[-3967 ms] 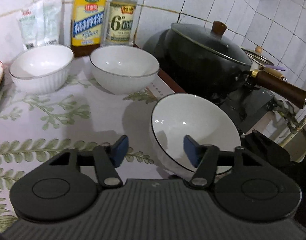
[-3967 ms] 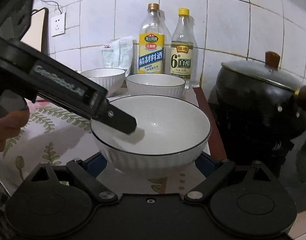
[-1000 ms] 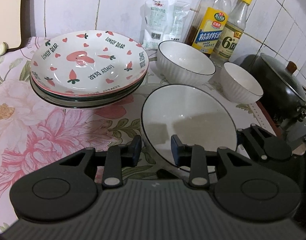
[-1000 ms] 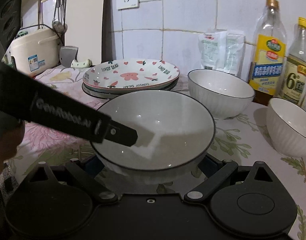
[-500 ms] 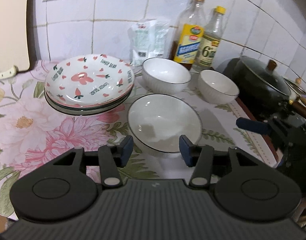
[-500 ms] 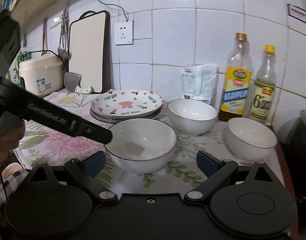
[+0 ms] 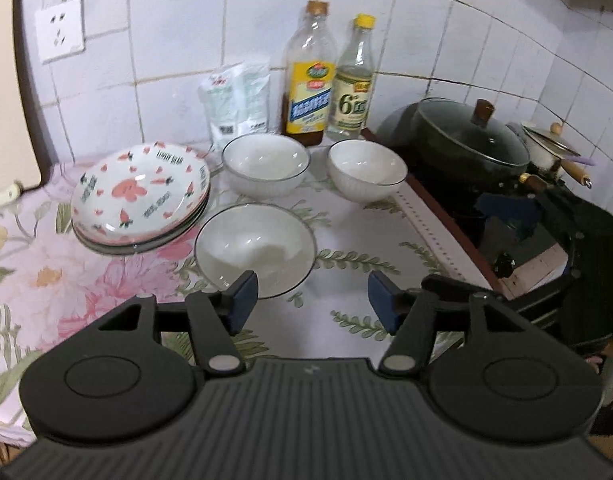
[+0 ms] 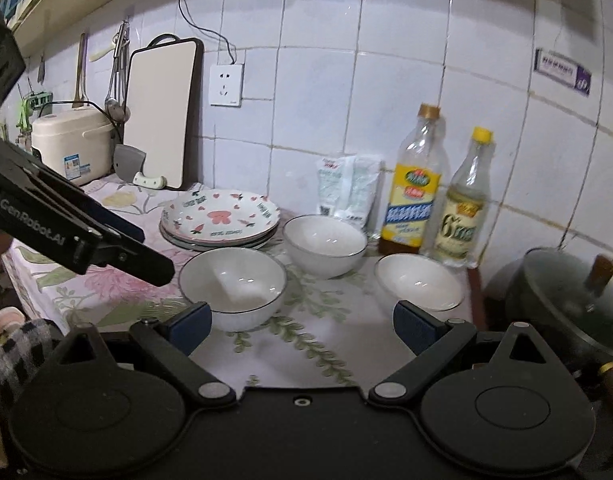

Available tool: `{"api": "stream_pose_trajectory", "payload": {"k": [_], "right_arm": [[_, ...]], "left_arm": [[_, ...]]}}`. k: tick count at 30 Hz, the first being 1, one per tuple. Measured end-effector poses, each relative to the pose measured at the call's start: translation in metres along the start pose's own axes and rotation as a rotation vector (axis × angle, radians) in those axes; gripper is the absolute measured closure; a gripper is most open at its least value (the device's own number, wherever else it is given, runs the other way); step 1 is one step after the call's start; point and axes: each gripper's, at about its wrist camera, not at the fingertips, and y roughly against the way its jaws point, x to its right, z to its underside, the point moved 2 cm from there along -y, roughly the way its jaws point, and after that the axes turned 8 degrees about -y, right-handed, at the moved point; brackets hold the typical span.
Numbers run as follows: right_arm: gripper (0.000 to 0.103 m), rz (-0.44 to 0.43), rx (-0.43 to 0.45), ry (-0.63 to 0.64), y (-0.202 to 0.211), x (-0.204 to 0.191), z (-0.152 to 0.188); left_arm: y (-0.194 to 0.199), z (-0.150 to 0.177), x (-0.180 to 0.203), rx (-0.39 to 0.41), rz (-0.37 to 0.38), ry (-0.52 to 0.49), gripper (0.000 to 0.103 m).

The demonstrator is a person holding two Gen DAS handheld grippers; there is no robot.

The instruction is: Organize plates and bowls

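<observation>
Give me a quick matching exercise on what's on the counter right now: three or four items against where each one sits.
Items:
1. nearest bowl
2. patterned plates
3. yellow-label bottle
4. lidded black pot

Places:
A. stacked at the left, near the cutting board
B. far right, on the stove
C. alone on the cloth, just ahead of the open grippers
D. against the tiles, behind the two rear bowls

Pairs: 1-C, 2-A, 3-D, 4-B

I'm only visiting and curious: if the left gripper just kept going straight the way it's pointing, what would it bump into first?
Probably the flowered tablecloth, just right of the nearest white bowl. The left gripper tilts downward, jaws open and empty, having just been opening. Depth is hard to judge; the bowl's rim might catch its left finger.
</observation>
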Motion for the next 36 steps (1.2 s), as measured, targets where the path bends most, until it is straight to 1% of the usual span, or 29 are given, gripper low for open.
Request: {"api": "stream_pose_trajectory", "payload": {"k": [4, 7, 11, 15, 20, 24, 26, 28, 31, 34, 36], "right_arm": [[0.004, 0.018, 0.013, 0.024, 0.010, 0.008, -0.007], [0.004, 0.026, 0.015, 0.038, 0.013, 0.015, -0.011], [0.004, 0.041, 0.015, 0.044, 0.011, 0.027, -0.015], [0.004, 0.041, 0.003, 0.024, -0.002, 0.039, -0.017], [0.004, 0.038, -0.032, -0.035, -0.034, 0.056, -0.016], [0.004, 0.032, -0.076, -0.129, -0.067, 0.076, -0.008], [0.004, 0.044, -0.099, -0.180, -0.082, 0.083, -0.003], [0.004, 0.064, -0.098, -0.208, -0.096, 0.086, 0.001], [0.004, 0.062, -0.104, -0.257, -0.115, 0.093, 0.006], [0.004, 0.093, -0.106, -0.251, -0.134, 0.098, 0.009], [0.004, 0.116, -0.129, -0.265, -0.151, 0.105, 0.013]], "left_arm": [[0.002, -0.012, 0.021, -0.001, 0.000, -0.080, 0.040], [-0.003, -0.020, 0.033, -0.015, 0.010, -0.117, 0.039], [-0.016, -0.031, 0.042, -0.025, 0.013, -0.138, 0.039], [-0.036, -0.042, 0.046, -0.040, 0.028, -0.136, 0.039], [-0.070, -0.056, 0.039, -0.054, 0.027, -0.081, 0.039], [-0.103, -0.068, 0.028, -0.070, 0.023, -0.020, 0.038], [-0.122, -0.074, 0.022, -0.088, 0.043, 0.018, 0.038], [-0.140, -0.079, 0.017, -0.107, 0.055, 0.056, 0.038], [-0.163, -0.086, 0.015, -0.125, 0.063, 0.099, 0.038], [-0.184, -0.092, 0.016, -0.119, 0.085, 0.139, 0.038], [-0.198, -0.096, 0.016, -0.109, 0.087, 0.165, 0.038]]}}
